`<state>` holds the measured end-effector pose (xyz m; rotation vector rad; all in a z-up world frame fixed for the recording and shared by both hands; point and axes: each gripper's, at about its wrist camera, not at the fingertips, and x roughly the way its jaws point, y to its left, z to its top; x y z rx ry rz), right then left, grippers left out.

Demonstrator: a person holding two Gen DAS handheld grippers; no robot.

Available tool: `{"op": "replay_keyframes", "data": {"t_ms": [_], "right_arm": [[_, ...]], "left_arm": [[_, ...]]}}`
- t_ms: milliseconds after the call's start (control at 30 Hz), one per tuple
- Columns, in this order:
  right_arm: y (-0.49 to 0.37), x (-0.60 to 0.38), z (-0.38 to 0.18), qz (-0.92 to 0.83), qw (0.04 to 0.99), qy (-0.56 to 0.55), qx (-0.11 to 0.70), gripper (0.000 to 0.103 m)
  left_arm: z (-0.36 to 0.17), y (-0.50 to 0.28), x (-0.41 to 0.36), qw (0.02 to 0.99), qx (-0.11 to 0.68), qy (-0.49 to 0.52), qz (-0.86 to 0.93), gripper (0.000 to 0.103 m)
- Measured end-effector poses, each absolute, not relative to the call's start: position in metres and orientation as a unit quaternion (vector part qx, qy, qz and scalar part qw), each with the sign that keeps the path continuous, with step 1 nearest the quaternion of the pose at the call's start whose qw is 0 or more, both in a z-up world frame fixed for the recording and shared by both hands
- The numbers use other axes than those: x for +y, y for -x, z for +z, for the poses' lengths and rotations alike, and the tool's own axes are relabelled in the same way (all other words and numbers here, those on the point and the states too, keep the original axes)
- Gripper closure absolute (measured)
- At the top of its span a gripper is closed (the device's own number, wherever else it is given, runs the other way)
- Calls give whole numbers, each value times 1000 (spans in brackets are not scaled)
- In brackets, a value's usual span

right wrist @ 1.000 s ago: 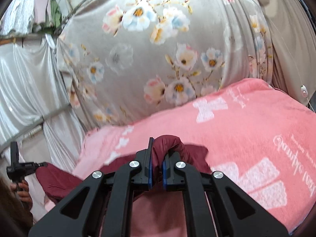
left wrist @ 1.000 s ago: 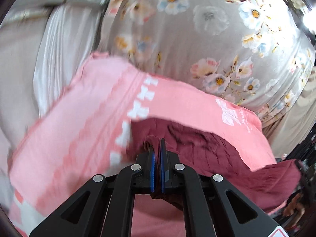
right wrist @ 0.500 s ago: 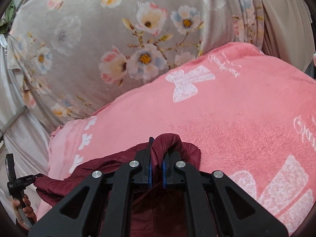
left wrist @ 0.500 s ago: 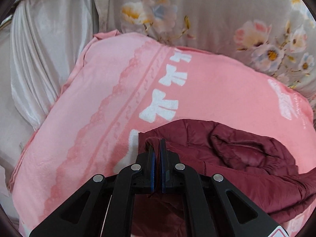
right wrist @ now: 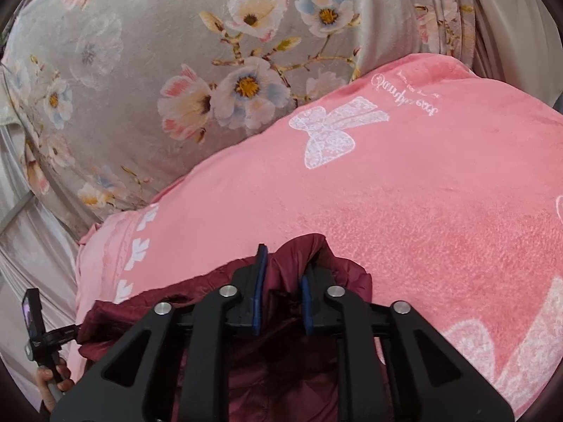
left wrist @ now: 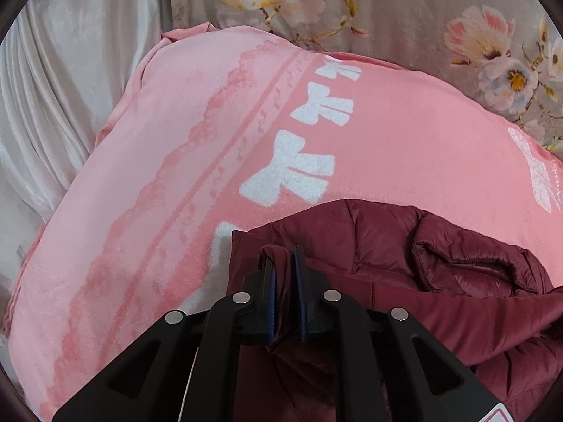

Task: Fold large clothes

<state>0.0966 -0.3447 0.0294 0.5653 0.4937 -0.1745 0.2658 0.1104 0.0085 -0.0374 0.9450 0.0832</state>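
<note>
Jacket laid down, both grips letting go

The maroon puffer jacket (left wrist: 387, 270) now rests on the pink blanket (left wrist: 176, 176) — a second ago it hung in the air in front of the floral curtain (right wrist: 140, 52). Both grippers have come down with it, and their jaws are opening: the left gripper (left wrist: 283, 263) has a fold of fabric loose between its blue pads, and the right gripper (right wrist: 281, 267) likewise has a bunched edge sitting in its widening gap. I judge this fold placed, with smoothing next. 1 cuff (left wrist: 457, 267) lies rumpled on top and may need flattening — a silvery drape (left wrist: 63, 88) hangs beside the blanket, clear of the work.
</note>
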Motion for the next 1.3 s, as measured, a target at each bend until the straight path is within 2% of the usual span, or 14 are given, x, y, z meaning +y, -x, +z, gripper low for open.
{"op": "replay_keyframes", "data": {"t_ms": [67,133,167,200,233,267,367,700,733,800,867,967,1133,1300], "right_arm": [[-84,-343,39,-85,933,-275,218,60],[-68,-338,51,-92,943,-258,189,49],[-63,-334,56,-95,946,-248,184,47],[-60,-329,60,-96,949,-236,187,47],[-60,-325,61,-92,950,-227,192,47],[-61,-318,61,-83,951,-219,201,47],[-74,-287,49,-36,948,-200,244,47],[-164,-200,1,39,919,-144,365,49],[-174,-196,-4,39,915,-138,378,52],[-186,-191,-14,32,910,-124,394,65],[-199,-188,-27,32,901,-114,417,100],[-202,-192,-27,37,901,-127,413,103],[-208,-195,4,39,920,-129,368,103],[-241,-194,-26,31,905,-126,405,103]], "left_arm": [[17,-261,115,894,447,27,32,89],[28,-254,119,901,433,33,23,87],[34,-250,121,904,425,37,20,80],[42,-246,124,909,413,37,31,71],[49,-242,126,916,398,35,47,40],[57,-235,128,925,373,37,59,23],[75,-224,126,939,338,29,61,22],[31,-230,11,901,423,-69,-73,28],[22,-233,-1,895,433,-71,-83,29],[10,-237,-12,886,449,-68,-94,31],[-1,-244,-20,878,465,-63,-99,32],[-13,-254,-25,868,483,-56,-99,38],[-6,-268,-27,873,476,-41,-96,39],[-19,-292,-34,866,491,-38,-89,39]]}}
